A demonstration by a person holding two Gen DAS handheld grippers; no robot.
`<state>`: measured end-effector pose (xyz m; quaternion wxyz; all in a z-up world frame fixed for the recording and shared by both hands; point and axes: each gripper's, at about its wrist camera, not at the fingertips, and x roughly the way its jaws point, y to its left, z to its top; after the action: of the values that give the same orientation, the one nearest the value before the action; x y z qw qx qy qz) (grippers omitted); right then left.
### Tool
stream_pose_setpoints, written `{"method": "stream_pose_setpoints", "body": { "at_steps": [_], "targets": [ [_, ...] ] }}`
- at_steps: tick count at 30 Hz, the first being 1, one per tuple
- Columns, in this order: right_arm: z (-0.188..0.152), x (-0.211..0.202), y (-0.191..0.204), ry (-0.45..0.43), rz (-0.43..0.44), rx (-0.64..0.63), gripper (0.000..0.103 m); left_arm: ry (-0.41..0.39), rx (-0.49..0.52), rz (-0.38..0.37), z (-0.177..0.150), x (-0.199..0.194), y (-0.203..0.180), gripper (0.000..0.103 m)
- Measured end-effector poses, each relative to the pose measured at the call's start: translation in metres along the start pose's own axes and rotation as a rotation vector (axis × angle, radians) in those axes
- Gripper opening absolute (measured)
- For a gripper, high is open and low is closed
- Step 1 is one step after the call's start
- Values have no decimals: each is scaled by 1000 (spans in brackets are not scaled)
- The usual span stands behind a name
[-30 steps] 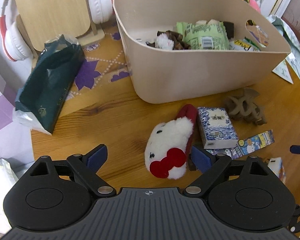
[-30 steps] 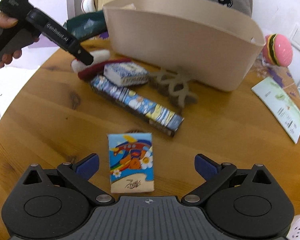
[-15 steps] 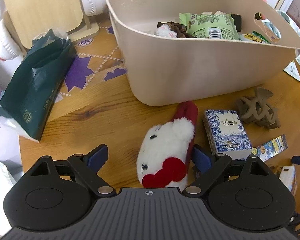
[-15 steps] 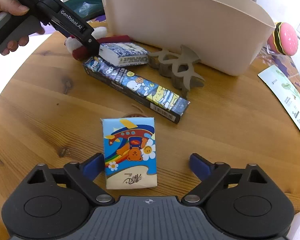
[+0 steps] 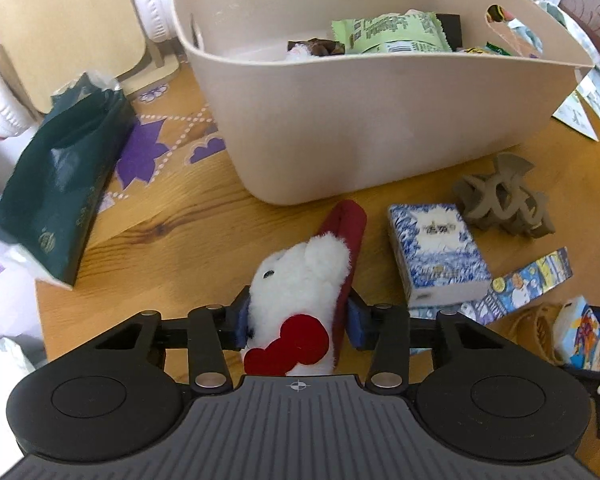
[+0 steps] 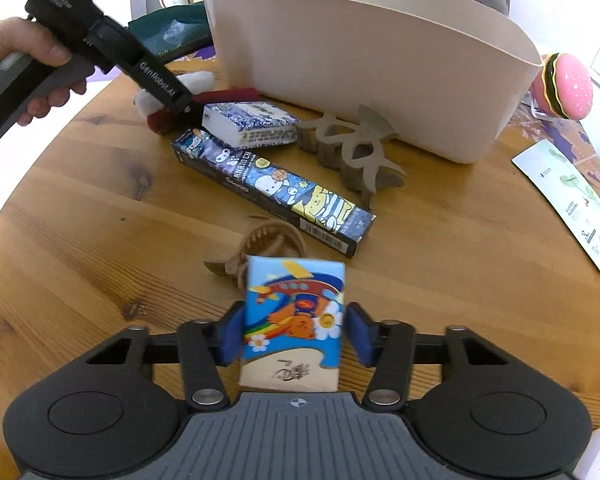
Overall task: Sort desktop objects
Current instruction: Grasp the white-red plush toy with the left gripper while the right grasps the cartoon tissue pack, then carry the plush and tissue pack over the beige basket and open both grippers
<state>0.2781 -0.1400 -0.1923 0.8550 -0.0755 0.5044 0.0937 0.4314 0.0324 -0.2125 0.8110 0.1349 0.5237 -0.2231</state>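
A white plush toy (image 5: 300, 276) with a red bow and a dark red strip lies on the wooden table in front of the beige basket (image 5: 380, 120). My left gripper (image 5: 298, 320) is closing its jaws, and both blue pads press into the plush's sides. The right wrist view shows a cartoon tissue pack (image 6: 294, 312) between the closing jaws of my right gripper (image 6: 295, 334), with the pads at its edges. A hand holds the left gripper (image 6: 180, 104) over the plush (image 6: 196, 80).
A blue-and-white pack (image 5: 436, 252), a long cartoon box (image 6: 272, 188), a grey hair claw (image 5: 504, 200) and a brown hair claw (image 6: 264, 240) lie near the basket. A green tissue pack (image 5: 60, 184) and headphones (image 5: 156, 4) sit left; a leaflet (image 6: 568, 196) and burger toy (image 6: 566, 86) sit right.
Both grippers went from wide open to closed in on their objects. The left one moved forward over the plush. The tissue pack now sits higher between the right jaws, showing the brown claw behind it.
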Motion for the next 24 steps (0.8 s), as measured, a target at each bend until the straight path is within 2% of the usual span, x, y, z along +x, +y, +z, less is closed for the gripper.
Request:
{"method": "stream_pose_setpoints", "body": {
  "at_steps": [12,24],
  "targets": [
    [-16,-10,-1,5,5,8,43,-24,-9,-19,-31,-29,-3,44],
    [-10,-48,-19,-84,13,43,43,-107,-70,-77,-43,-76,3,44]
  ]
}}
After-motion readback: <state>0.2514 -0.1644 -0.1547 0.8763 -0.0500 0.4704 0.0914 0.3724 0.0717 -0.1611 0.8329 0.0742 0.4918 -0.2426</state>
